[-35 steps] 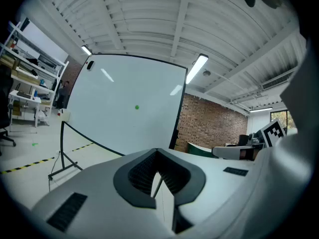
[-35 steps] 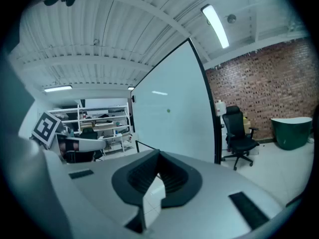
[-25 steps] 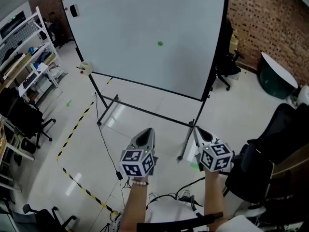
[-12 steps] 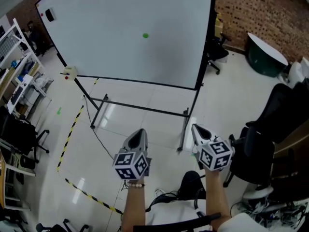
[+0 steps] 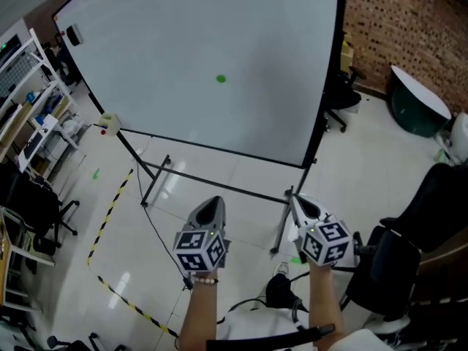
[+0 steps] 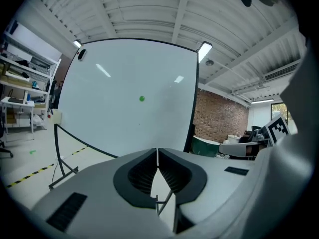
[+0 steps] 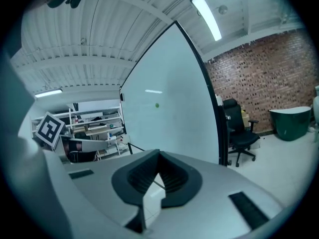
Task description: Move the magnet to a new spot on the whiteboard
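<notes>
A small green magnet (image 5: 221, 79) sticks near the middle of the big whiteboard (image 5: 168, 42) on its wheeled stand. It also shows as a green dot (image 6: 141, 98) in the left gripper view and as a smaller green dot (image 7: 157, 105) in the right gripper view. Both grippers are held low, side by side, well short of the board. The left gripper (image 5: 212, 205) points at the board; its jaws are just starting to open from shut, a hairline slit with nothing in it (image 6: 157, 151). The right gripper (image 5: 298, 202) is shut and empty (image 7: 159, 156).
The board's stand legs (image 5: 219, 189) spread over the floor ahead. Shelving (image 5: 29, 123) lines the left, and yellow-black floor tape (image 5: 110, 210) runs there. Black office chairs (image 5: 344, 93) (image 5: 395, 269) stand at the right, near a green round tub (image 5: 417, 112). Cables (image 5: 285, 295) lie below the grippers.
The head view has swung, so the board sits a little differently in the picture. The magnet keeps its spot on the board. Both grippers stay low and side by side.
</notes>
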A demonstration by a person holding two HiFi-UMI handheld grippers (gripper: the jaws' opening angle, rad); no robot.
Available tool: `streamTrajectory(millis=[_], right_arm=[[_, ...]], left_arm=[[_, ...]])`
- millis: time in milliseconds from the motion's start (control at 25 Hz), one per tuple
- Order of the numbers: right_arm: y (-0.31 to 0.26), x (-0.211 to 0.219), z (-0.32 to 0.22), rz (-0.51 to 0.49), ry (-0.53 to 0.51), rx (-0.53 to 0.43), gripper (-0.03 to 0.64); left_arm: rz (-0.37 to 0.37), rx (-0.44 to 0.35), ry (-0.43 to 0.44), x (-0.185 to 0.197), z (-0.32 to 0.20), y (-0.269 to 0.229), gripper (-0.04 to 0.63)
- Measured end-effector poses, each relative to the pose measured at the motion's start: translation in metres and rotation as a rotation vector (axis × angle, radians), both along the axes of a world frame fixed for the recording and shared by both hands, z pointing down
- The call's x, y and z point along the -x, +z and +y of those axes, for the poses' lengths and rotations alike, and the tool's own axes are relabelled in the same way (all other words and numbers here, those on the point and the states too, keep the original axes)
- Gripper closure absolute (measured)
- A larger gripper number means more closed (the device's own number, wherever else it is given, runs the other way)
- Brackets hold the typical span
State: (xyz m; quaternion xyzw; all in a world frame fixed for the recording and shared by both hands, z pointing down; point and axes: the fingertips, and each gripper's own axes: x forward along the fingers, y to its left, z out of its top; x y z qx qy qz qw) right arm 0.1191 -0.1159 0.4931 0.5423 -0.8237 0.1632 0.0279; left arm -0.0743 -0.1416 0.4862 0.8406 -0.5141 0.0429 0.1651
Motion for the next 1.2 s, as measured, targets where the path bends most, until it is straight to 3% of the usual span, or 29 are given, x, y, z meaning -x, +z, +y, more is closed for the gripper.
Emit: streamTrajectory(millis=[240,520,840,1200], right_arm=[[-0.017,-0.031,-0.082,-0.028,-0.081,-0.029,0.611],[-0.011,-0.032,-0.133,-0.049,-0.158,-0.014,0.611],[-0.021,-0.017,-0.160,-0.035,-0.113,-0.045,0.611],[-0.051,0.007,-0.169,0.004,-0.040,-0.107,0.610]], left_arm=[[-0.067,-0.054,-0.066,-0.030,-0.075,-0.032,0.586],[-0.141,-0.105,-0.118,-0.036,-0.137,-0.060,0.586],[-0.144,-0.167,-0.081,-0.025,-0.194,-0.086,0.586],[-0.213,-0.211,-0.009,-0.027,-0.265,-0.108,0.453]])
